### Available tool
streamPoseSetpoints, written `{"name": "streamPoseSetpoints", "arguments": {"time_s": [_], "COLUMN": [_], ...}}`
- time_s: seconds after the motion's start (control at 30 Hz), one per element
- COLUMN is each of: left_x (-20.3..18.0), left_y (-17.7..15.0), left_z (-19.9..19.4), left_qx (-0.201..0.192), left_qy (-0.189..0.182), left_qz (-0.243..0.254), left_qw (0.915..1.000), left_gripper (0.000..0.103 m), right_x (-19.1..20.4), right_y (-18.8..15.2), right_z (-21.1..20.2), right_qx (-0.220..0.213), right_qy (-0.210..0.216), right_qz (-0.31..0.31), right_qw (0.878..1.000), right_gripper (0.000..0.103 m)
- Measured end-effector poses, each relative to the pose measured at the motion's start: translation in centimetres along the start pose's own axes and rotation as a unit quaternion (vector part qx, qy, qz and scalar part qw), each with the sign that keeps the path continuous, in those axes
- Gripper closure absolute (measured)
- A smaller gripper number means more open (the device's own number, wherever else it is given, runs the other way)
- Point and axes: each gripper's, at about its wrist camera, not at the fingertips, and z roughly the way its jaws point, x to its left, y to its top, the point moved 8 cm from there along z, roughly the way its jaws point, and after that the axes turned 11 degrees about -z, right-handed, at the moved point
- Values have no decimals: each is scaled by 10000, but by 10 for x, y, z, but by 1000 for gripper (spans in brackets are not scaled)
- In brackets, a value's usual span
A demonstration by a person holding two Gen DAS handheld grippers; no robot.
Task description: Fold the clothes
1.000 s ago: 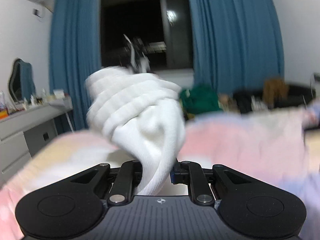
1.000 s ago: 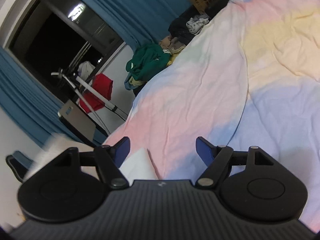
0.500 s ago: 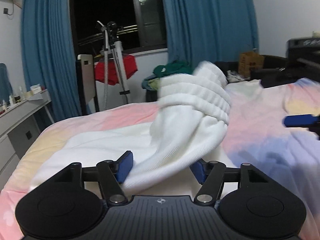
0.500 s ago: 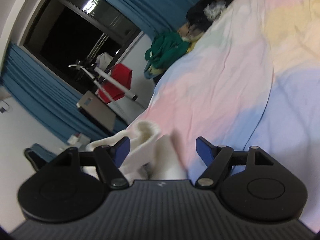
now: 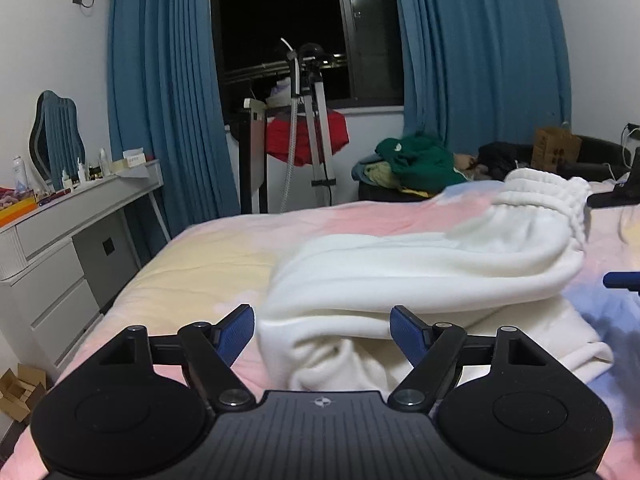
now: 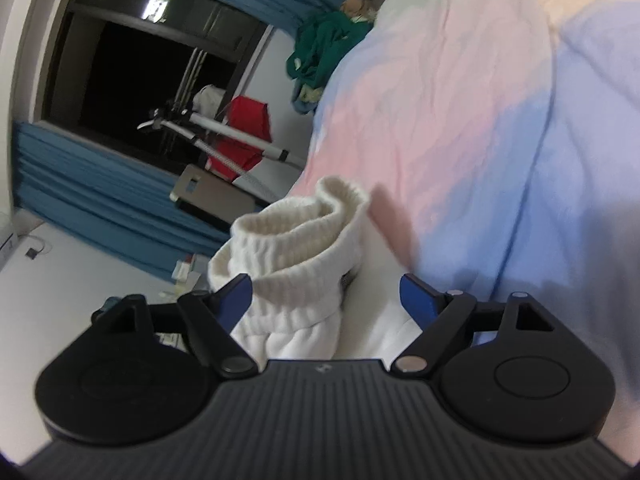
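A white knit garment [image 5: 420,264] lies folded over on the pastel bed cover [image 5: 208,264], its ribbed cuff [image 5: 544,196] at the far right. My left gripper [image 5: 322,330] is open and empty, its blue pads on either side of the garment's near fold. In the right wrist view the ribbed cuff [image 6: 296,248] stands up just ahead of my right gripper [image 6: 328,296], which is open and empty. One blue fingertip [image 5: 622,280] of the right gripper shows at the right edge of the left wrist view.
A grey dresser [image 5: 60,256] with bottles stands left of the bed. A tripod stand [image 5: 316,120] with a red cloth [image 5: 308,140] is by the dark window. A green clothes pile [image 5: 416,160] and a cardboard box [image 5: 556,148] lie beyond the bed.
My left gripper opened and let go of the white garment. The garment swung over to the right and dropped flat onto the bed. The right gripper came in close to the cuff.
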Motion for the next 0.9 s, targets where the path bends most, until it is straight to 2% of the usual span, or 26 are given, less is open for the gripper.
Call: {"name": "streamPoseSetpoints", "arguments": {"time_s": [0.1,0.23,0.33,0.37,0.47,0.63,0.77,0.9], "left_x": [11,28,46,53,70,86,99,102], "left_y": [-3,-4,-8,-10,-16,-31,-46,-48], "left_z": [1,11,13,15,15,4,3,1], "left_qx": [154,271,511,575,716,920,1194,1156], "left_qy": [-131,-170,-247,-255,-255,-135,-92,-123], "left_qz": [-60,-413,-1235,-1455,-1902,-2233,-2492,-2398], "left_qw": [9998,9986,9907,9874,9788,9703,9610,9639], "left_gripper": [26,25,24,23,23,23,23,23], "right_x": [22,46,47,45,35,21,-4,-8], "right_y": [-3,-12,-11,-11,-12,-24,-43,-48], "right_z": [7,22,36,42,51,40,31,23], "right_qx": [37,47,-247,-224,-67,127,535,587], "right_qy": [277,-101,-486,-484,-607,-934,-1141,-1203], "right_qz": [-287,-1165,-1665,-1713,-1660,-1648,-1244,-1233], "right_qw": [9992,9931,9845,9838,9842,9818,9842,9833], "right_gripper": [19,19,15,15,15,15,15,15]}}
